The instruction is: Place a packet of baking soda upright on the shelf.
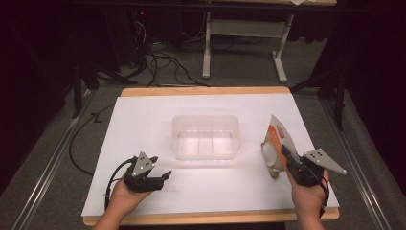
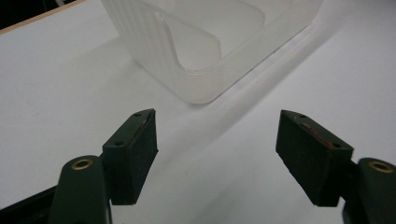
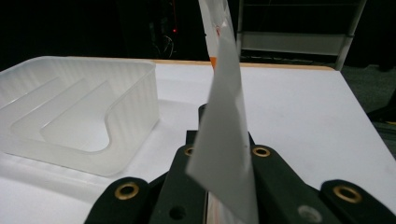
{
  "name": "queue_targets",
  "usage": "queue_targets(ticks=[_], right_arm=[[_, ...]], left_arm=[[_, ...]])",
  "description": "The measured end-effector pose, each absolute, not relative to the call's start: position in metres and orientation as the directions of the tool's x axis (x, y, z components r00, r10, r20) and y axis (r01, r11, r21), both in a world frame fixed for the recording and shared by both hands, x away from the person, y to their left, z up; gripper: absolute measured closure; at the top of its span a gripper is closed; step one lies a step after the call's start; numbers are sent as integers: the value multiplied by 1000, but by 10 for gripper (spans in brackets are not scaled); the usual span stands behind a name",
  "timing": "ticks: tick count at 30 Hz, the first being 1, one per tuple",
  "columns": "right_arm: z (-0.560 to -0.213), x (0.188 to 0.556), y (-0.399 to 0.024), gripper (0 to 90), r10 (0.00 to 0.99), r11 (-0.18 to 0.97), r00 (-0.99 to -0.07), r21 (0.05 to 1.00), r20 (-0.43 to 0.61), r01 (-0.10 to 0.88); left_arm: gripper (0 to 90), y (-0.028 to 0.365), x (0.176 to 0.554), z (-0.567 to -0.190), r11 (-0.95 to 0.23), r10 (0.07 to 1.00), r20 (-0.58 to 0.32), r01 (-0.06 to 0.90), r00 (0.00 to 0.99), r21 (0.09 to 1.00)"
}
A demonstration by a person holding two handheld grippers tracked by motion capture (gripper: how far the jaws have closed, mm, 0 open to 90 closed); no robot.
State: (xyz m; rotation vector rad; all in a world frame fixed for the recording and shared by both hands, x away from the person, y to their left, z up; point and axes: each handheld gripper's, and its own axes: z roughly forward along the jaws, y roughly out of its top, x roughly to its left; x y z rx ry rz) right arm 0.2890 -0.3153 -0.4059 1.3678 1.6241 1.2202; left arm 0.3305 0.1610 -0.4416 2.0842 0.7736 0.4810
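A flat pouch (image 1: 274,142), orange and white with a pale round patch, stands on edge at the table's right side. My right gripper (image 1: 288,161) is shut on its lower near corner. In the right gripper view the pouch (image 3: 224,116) rises as a thin grey-white sheet from between the closed jaws of that gripper (image 3: 219,142). A clear plastic bin (image 1: 206,118) with nothing in it sits at the table's middle, left of the pouch. My left gripper (image 1: 161,166) rests low at the near left, open, with nothing between its jaws (image 2: 217,140); the bin (image 2: 154,51) lies just beyond it.
A white sheet (image 1: 143,120) covers the wooden table (image 1: 201,91). Beyond the far edge stand the white legs of a desk frame (image 1: 207,52) and loose black cables (image 1: 163,62) on the floor. Metal rails (image 1: 48,167) run along both sides.
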Motion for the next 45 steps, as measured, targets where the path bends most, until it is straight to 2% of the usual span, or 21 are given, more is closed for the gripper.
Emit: queue_targets(ticks=[17, 29, 45], right_arm=[[-386, 279, -319, 900, 976, 16, -215, 967, 40, 254], [-364, 288, -296, 900, 957, -14, -280, 979, 71, 201], [-313, 307, -262, 900, 929, -55, -357, 990, 99, 131]], left_arm=[[300, 177, 327, -440, -392, 722, 17, 389, 692, 834], [299, 181, 329, -440, -382, 723, 1, 398, 691, 834], [298, 181, 327, -438, -388, 717, 10, 387, 697, 837]])
